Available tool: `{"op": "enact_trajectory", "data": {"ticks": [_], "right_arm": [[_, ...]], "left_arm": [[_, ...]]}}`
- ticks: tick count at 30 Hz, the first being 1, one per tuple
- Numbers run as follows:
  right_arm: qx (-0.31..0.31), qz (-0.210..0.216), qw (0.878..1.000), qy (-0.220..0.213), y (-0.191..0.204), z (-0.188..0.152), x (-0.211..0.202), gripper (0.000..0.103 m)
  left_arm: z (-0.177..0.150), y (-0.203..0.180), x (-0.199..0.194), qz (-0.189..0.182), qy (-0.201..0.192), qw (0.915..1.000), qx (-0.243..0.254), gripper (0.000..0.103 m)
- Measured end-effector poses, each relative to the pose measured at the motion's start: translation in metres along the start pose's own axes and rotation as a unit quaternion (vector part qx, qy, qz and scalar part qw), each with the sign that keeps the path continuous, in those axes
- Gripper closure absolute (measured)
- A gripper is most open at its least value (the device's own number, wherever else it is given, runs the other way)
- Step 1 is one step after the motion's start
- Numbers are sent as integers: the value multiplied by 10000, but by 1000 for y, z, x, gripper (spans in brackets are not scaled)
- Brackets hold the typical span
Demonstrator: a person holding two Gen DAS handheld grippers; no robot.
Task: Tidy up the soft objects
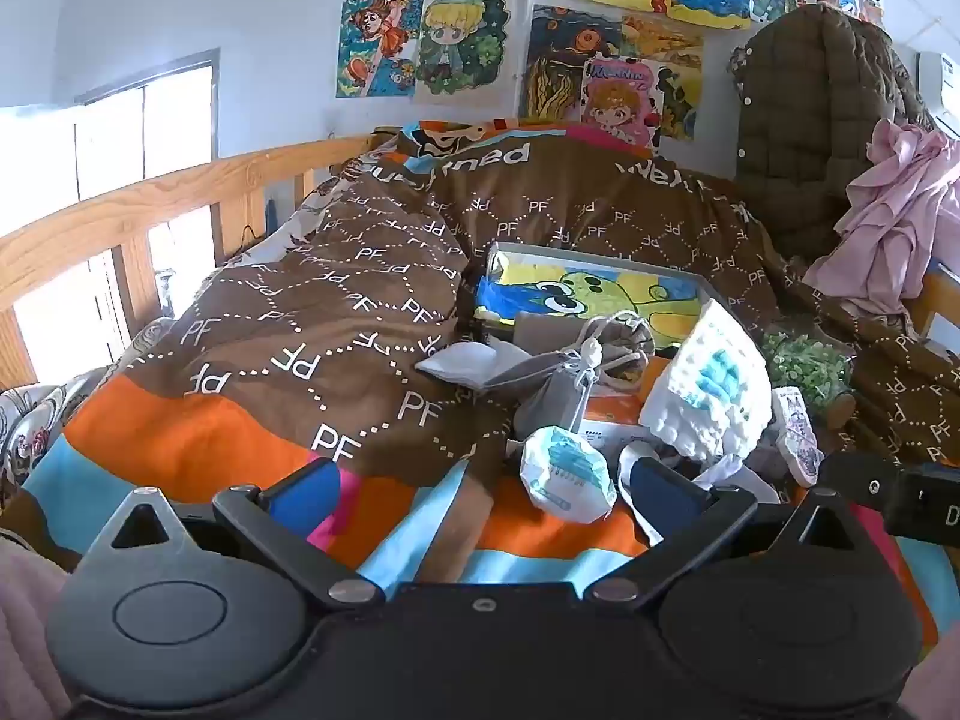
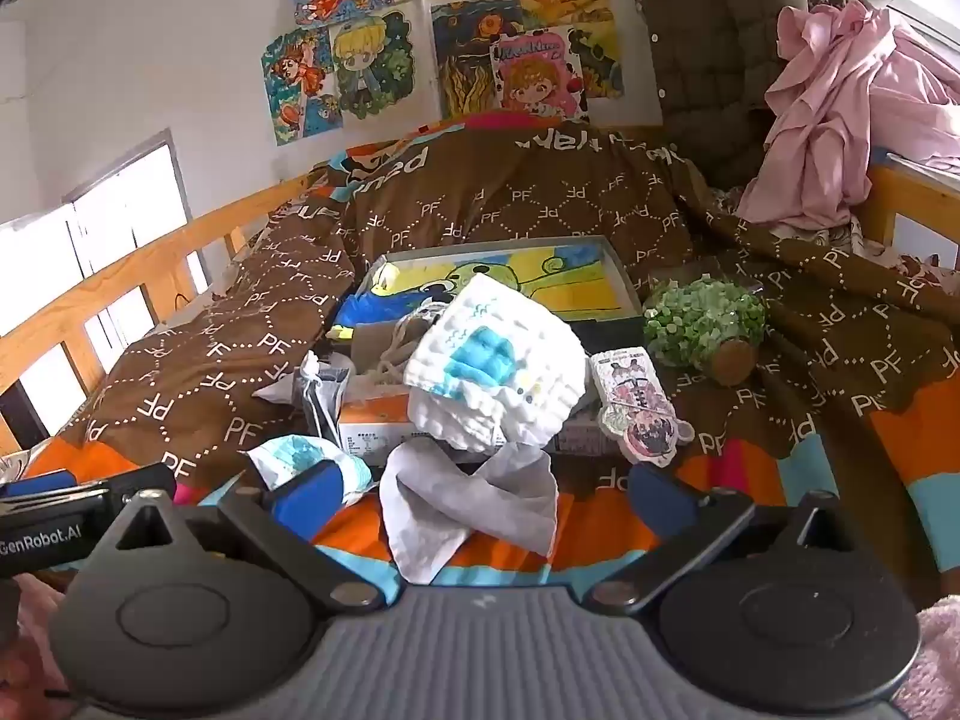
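While both my tools hang low over the bed, nothing is in them. My left gripper [image 1: 480, 495] has its jaws wide apart and empty, and my right gripper [image 2: 483, 495] is wide apart and empty too.

All the soft things sit in a messy pile on the brown quilt [image 1: 336, 300], in front of a flat box with a frog picture [image 2: 540, 276]. Closest to my right tool is a thin white cloth [image 2: 474, 504], crumpled, lying right between the jaws but not pinched. I think it is very light and floppy, so I should pinch a raised fold near the middle, not a flat edge.

Behind it stands a bumpy white towel with blue patches [image 2: 498, 378]. It looks thick and squishy, so a big bite on its top edge should hold well.

Near my left tool lies a small tissue pack [image 1: 567, 471]. Its wrapper looks shiny, so it may slip; I would squeeze it across the puffy middle.

A grey drawstring pouch [image 1: 540, 372] lies farther back. It should sag when lifted, so I would grab it near the tied neck.
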State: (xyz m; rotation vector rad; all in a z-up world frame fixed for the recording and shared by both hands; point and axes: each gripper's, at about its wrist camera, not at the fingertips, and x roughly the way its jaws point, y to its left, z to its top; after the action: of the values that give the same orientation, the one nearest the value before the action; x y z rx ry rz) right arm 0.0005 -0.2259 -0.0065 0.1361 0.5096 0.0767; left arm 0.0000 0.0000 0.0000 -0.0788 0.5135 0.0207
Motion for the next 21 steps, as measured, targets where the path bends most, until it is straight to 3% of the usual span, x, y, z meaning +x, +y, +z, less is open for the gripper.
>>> {"op": "enact_trajectory", "data": {"ticks": [21], "right_arm": [[24, 16, 10000, 27, 0, 0, 1, 0]], "left_arm": [[0, 0, 0, 20, -1, 10000, 20, 1]]}}
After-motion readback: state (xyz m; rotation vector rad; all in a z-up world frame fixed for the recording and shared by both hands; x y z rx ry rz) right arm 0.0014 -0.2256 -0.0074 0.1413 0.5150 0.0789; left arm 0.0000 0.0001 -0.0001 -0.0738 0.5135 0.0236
